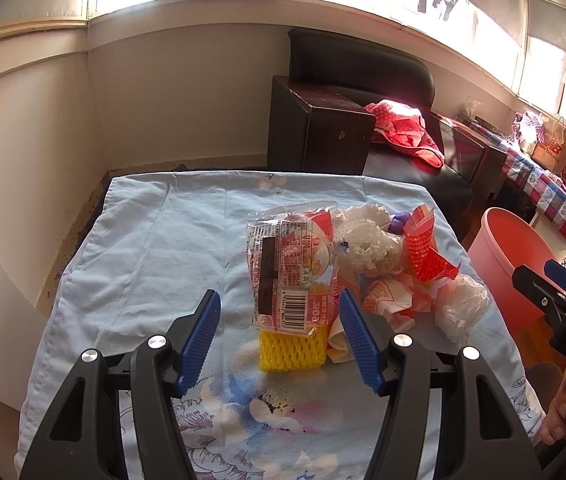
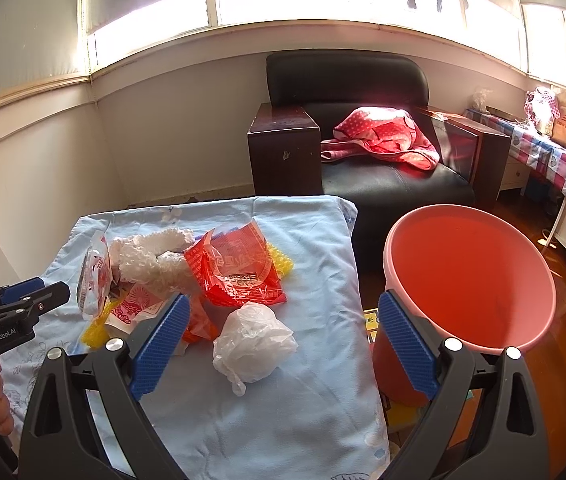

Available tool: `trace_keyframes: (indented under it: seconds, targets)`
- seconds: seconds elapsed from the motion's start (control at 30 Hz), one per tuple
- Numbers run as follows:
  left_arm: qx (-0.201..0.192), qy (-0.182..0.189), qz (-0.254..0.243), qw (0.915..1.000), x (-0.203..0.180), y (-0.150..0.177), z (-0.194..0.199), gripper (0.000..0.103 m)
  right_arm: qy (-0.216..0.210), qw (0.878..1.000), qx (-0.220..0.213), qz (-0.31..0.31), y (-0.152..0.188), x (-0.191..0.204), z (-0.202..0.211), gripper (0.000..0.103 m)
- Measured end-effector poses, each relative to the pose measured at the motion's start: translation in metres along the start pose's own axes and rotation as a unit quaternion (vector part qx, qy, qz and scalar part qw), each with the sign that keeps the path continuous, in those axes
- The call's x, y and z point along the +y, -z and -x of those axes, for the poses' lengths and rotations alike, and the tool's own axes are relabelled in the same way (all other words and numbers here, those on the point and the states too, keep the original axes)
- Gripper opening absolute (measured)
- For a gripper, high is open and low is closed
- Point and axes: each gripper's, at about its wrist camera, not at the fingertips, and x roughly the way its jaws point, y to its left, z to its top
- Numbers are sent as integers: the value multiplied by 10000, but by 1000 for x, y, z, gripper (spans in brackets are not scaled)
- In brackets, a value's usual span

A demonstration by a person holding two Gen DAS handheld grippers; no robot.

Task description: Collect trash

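Since nothing has gone in yet, the pink bucket [image 2: 471,276] stands bare beside the table's right edge, its mouth wide and below the level of the tabletop — an easy drop for anything carried across. The table itself wears a pale blue floral cloth [image 1: 155,248], soft and loose, so a low pinch could snag it along with the rubbish.

The trash sits in 1 heap toward the right half of the cloth. Largest is the clear printed snack wrapper [image 1: 283,268], thin film, light and slick; I would take it by a crimped end rather than the flat face. Next the white foam netting [image 1: 367,240], springy and grippy, fine to squeeze anywhere. The red wrapper [image 2: 239,272] is crinkly and slippery. The yellow foam net [image 1: 293,350] lies partly under the snack wrapper. Smallest, the crumpled clear bag [image 2: 253,342] lies apart at the near edge — nearly weightless, best taken across its bulk.

The left gripper [image 1: 279,320] hovers spread wide above the yellow net, empty. The right gripper [image 2: 283,340] is equally wide, holding nothing, the clear bag between its fingers.
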Motion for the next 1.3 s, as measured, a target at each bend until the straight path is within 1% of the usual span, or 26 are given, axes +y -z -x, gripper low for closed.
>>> trace_keyframes:
  seconds: [0.1,0.27,0.4,0.53,0.7,0.77,0.8,0.87,0.9,0.97,1.17,1.3]
  targets:
    - [-41,97,-44,9999,5,3,4,61,-7,10000,12,2,1,-2,0,96]
    - [-57,216,-163,9996,1,5,5,60,-69,9999,61,39,5,-2,-1,96]
    - [196,312,-10,9993,5,5,-9,55,-143,9998,81,103,8,-1,-2,96]
    - [422,300,77,9986,5,5,-27,55,-214,9996,124,148,10,0,-4,96]
    - [522,198,147,9983,6,-2,-42,55,-363,9991,176,136,12,-1,-7,96]
    - [561,234,218,9979,9,-4,-47,55,-417,9988,190,147,13,-2,-8,95]
    - [592,281,241,9976,10,-4,-50,53,-442,9987,199,152,13,-2,-9,91]
    - [653,375,258,9968,11,-4,-52,31,-502,9982,281,157,13,-2,-12,89]
    - [657,394,270,9967,11,-3,-52,29,-524,9980,312,141,14,-3,-13,88]
    - [620,452,274,9967,11,-1,-50,21,-567,9977,360,110,15,-4,-15,88]
    - [441,460,211,9977,12,0,-34,16,-677,9967,453,55,16,-5,-18,83]
    - [312,475,263,9980,18,0,-19,15,-738,9957,561,-43,16,-9,-23,80]
